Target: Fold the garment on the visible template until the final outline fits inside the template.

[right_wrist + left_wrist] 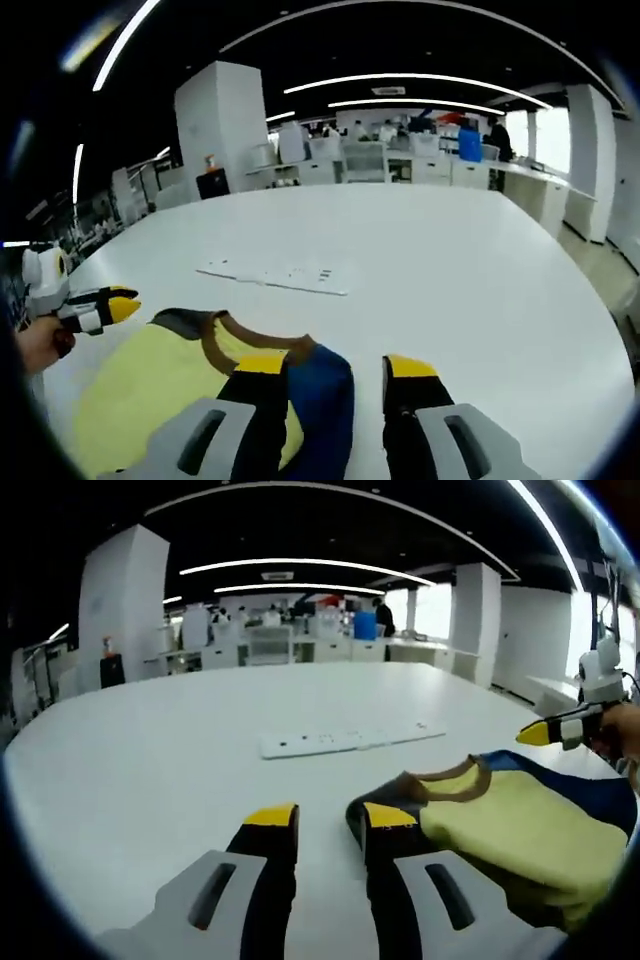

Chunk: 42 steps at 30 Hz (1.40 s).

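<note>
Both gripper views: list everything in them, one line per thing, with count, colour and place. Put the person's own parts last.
garment: one, yellow with dark blue sleeves and a brownish collar, lying on the table nearest the grippers.
table: one, white, large and rounded, under everything.
flat strip: one, white with small dark marks, lying on the table beyond the garment.
pillars: two, white, behind the table.
desks and office clutter: several, mostly white, far background; detail too small to tell.
ceiling lights: several, white curved strips, overhead.
left gripper: one, black jaws with yellow tips, apart, right jaw at the collar.
right gripper: one, same colours, jaws apart, left jaw over the blue sleeve.
</note>
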Motion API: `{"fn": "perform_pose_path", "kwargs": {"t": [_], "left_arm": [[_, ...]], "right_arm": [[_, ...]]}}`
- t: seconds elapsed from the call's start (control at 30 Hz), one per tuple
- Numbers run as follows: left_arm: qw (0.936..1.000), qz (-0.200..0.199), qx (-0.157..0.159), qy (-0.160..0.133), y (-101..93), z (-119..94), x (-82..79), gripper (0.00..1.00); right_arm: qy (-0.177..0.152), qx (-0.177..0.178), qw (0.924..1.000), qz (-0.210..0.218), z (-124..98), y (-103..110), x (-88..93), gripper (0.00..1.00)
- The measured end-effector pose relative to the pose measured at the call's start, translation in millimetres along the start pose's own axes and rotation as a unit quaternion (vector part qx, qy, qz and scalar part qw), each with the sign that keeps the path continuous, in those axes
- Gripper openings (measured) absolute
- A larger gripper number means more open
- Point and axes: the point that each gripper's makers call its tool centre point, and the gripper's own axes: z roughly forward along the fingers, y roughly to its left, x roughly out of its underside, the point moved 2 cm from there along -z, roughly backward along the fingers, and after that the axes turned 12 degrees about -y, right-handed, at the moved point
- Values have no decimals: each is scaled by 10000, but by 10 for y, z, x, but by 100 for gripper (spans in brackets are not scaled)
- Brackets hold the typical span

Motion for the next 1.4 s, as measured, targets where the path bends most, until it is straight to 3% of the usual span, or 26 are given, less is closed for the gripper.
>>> {"fn": "perform_pose_path", "kwargs": {"t": [0.23,0.53,1.0,1.4], "left_arm": [[9990,245,381,-51,-73,-251,-82,36],[9959,359,816,-174,-258,-505,-114,50],[9901,403,1272,443,-493,-849,295,52],[9871,238,1381,777,-749,-967,551,45]], "right_arm": [[26,-157,9996,236,-272,183,-61,58],[77,-418,9988,261,-748,391,-55,69],[410,-611,9968,-307,-1447,691,311,61],[624,-449,9957,-525,-1712,819,673,54]]}}
